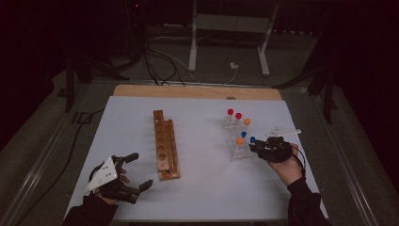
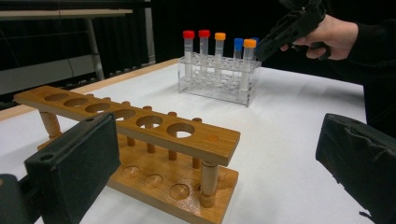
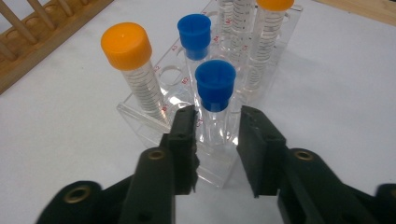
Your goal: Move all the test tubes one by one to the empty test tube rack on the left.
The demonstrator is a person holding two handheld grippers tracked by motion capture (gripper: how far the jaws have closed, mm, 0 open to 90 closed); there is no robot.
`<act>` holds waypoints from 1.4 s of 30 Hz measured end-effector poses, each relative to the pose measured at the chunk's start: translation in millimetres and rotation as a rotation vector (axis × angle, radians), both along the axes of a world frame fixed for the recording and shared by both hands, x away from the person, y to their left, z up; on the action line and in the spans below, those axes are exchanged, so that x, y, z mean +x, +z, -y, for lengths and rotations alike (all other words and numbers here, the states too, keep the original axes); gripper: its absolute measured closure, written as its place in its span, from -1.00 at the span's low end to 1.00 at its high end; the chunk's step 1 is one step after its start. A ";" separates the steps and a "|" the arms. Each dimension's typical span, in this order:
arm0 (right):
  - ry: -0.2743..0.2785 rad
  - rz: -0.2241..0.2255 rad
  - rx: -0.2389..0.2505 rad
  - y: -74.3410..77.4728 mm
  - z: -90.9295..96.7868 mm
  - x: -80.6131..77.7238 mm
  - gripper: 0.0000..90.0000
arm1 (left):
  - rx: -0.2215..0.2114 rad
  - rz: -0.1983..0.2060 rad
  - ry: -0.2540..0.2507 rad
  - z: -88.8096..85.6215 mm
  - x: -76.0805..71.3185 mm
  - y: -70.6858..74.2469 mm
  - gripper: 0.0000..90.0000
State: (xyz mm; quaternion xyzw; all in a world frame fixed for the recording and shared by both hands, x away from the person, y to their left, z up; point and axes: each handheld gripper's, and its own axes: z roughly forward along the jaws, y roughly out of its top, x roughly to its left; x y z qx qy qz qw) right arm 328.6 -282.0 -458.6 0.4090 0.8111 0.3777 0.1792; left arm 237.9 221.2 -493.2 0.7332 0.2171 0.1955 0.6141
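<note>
A clear plastic rack (image 1: 235,149) at the table's right holds several capped tubes: two red (image 1: 230,112), two orange (image 1: 240,141) and two blue. My right gripper (image 3: 217,116) straddles the nearest blue-capped tube (image 3: 215,84) just below its cap, at the rack's corner. A thin gap shows on each side, so the pads do not press. From above, this gripper (image 1: 254,146) sits at the rack's right edge. My left gripper (image 1: 141,170) rests at the front left, wide open and empty. It faces the empty wooden rack (image 2: 140,126).
The wooden rack (image 1: 165,146) lies lengthwise mid-table on the white table top (image 1: 202,188). A strip of bare wood (image 1: 197,92) runs along the table's far edge. Beyond it are a metal stand's legs (image 1: 193,56) and floor cables (image 1: 160,66).
</note>
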 end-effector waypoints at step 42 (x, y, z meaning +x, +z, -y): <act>-0.011 0.105 -0.007 56.1 -0.5 -9.4 0.73 | 0.023 -0.034 0.009 2.0 1.8 1.2 -0.99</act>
